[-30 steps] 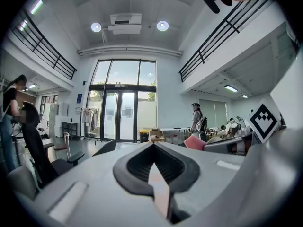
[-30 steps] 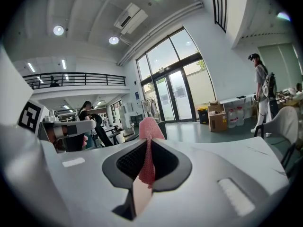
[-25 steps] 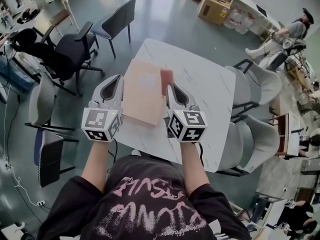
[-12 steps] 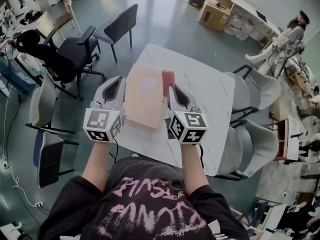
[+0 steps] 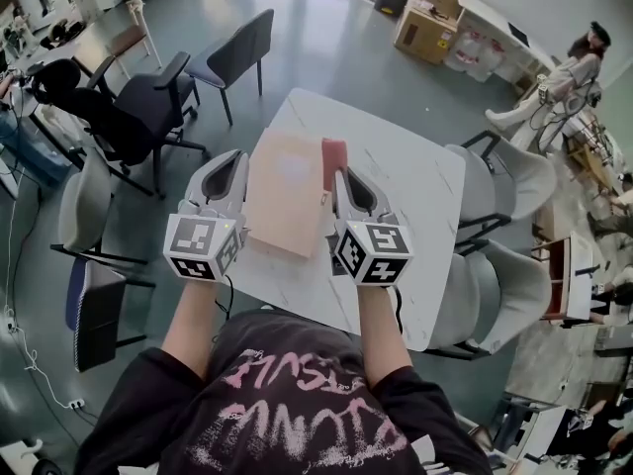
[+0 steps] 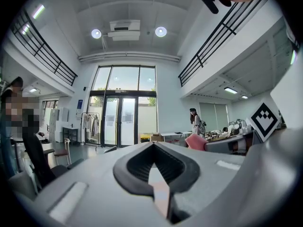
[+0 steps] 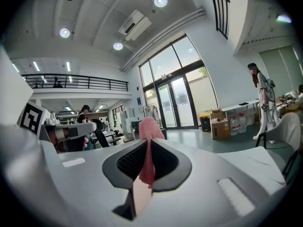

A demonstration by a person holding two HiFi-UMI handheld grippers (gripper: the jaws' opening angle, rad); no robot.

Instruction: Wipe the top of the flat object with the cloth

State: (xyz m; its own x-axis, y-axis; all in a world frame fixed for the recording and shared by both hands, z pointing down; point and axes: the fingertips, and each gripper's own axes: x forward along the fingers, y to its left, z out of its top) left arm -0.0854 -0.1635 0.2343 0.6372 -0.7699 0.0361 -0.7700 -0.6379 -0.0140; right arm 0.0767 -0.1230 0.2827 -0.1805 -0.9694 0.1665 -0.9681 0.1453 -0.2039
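Note:
A flat beige board [image 5: 287, 191] lies on the white marble table [image 5: 406, 181] between my two grippers. My right gripper [image 5: 341, 174] stands at the board's right edge, shut on a pink cloth [image 5: 333, 153] that sticks out past its tips. In the right gripper view the cloth [image 7: 150, 126] is pinched in the right gripper [image 7: 148, 148]. At the board's left edge my left gripper [image 5: 231, 161] is shut. The left gripper view shows the left gripper [image 6: 154, 148] with jaws together and a thin pale strip in the slit, which I cannot identify.
A dark chair [image 5: 232, 43] and a black office chair [image 5: 138, 102] stand beyond the table's left side. Grey chairs [image 5: 514, 176] crowd its right side. Cardboard boxes [image 5: 423, 28] and a person [image 5: 569, 72] are at the far right.
The head view shifted slightly after the oldest frame. Grippers, board and cloth keep the same places relative to each other.

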